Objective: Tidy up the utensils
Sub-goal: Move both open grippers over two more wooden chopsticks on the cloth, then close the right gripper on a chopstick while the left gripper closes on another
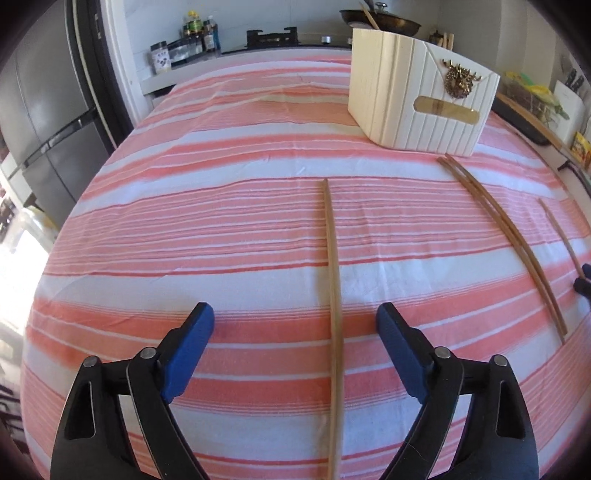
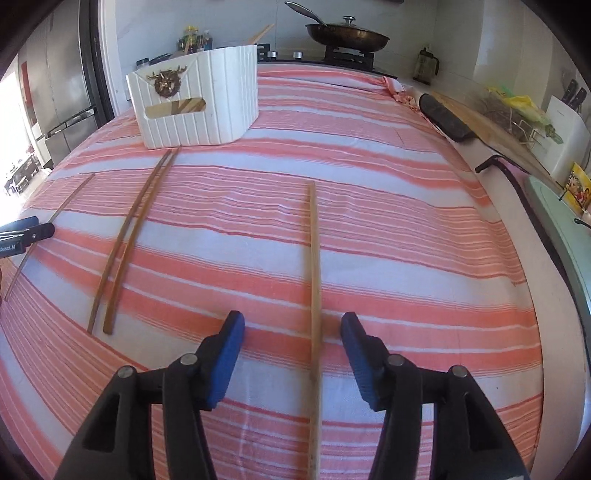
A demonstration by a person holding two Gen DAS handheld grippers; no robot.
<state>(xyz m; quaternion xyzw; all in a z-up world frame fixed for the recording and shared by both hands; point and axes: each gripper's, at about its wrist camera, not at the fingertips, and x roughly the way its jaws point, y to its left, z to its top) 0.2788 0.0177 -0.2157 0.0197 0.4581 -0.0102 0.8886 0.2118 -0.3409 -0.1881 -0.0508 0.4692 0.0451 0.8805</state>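
Left claw (image 1: pixel 295 317): fingers spread wide and holding nothing, low over the bench, with one chopstick (image 1: pixel 334 295) lying on the cloth between them.
Right claw (image 2: pixel 291 325): fingers likewise apart and unloaded, straddling its own chopstick (image 2: pixel 315 295).
Key relation: each stick's long axis runs straight ahead along its claw's fingers, so each claw sits square across its stick; in both views the stick lies nearer the right-hand finger than the left one. A squeeze looks like the only thing wanted, judged from this alignment.
Spare pair (image 2: pixel 129 236): two chopsticks lying side by side, touching or nearly so, between the two claws and angled toward the box; neither claw is clearly the nearer.
White box (image 2: pixel 199 103): ribbed, with a gold ornament and a cut-out handle, standing beyond the pair at the far side of the cloth; chopsticks already stick out of its top, so it is likely the goal.
Surface: bench under a pink and white striped cloth (image 1: pixel 221 221), slightly rippled.
Room: kitchen, with a hob and pan (image 2: pixel 347 35) behind, a fridge on the left, and a dish rack on the right.
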